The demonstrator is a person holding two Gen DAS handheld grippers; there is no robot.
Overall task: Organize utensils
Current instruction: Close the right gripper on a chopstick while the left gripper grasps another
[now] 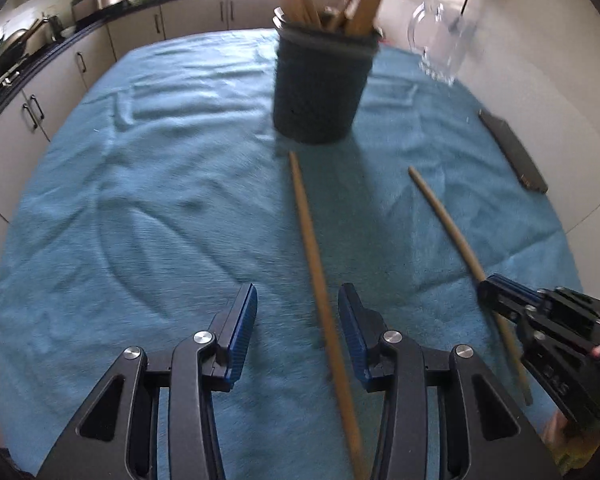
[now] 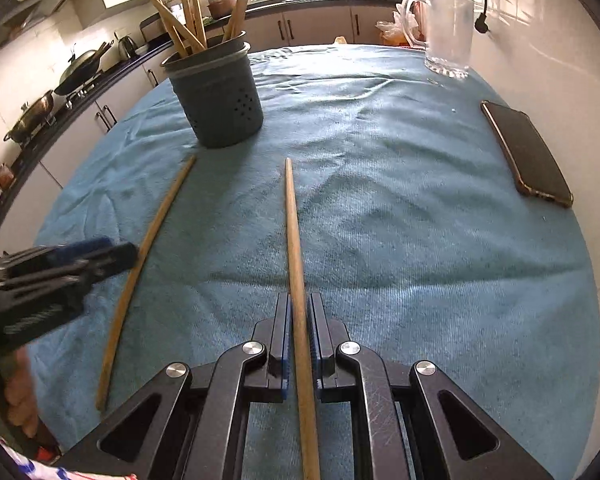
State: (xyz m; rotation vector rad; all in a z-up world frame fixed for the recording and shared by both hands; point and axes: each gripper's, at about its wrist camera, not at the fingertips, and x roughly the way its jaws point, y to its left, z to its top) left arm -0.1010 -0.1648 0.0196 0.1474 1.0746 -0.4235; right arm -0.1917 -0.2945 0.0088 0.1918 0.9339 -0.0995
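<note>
Two long wooden chopsticks lie on the blue cloth (image 1: 140, 200) in front of a dark utensil holder (image 1: 320, 92) (image 2: 220, 100) that has several wooden utensils standing in it. My left gripper (image 1: 298, 292) (image 2: 116, 250) is open over the left chopstick (image 1: 304, 208) (image 2: 156, 224). That stick runs between its blue pads, nearer the right one, and neither pad presses it. My right gripper (image 2: 299, 298) (image 1: 488, 284) is shut on the right chopstick (image 2: 292, 220) (image 1: 444, 212), gripping it partway along with its far end pointing toward the holder.
A clear glass jug (image 2: 448, 32) stands at the cloth's far right corner. A dark phone (image 2: 528, 152) lies near the right edge. Kitchen counters with pans run along the back and left. A hand shows at the lower left of the right wrist view.
</note>
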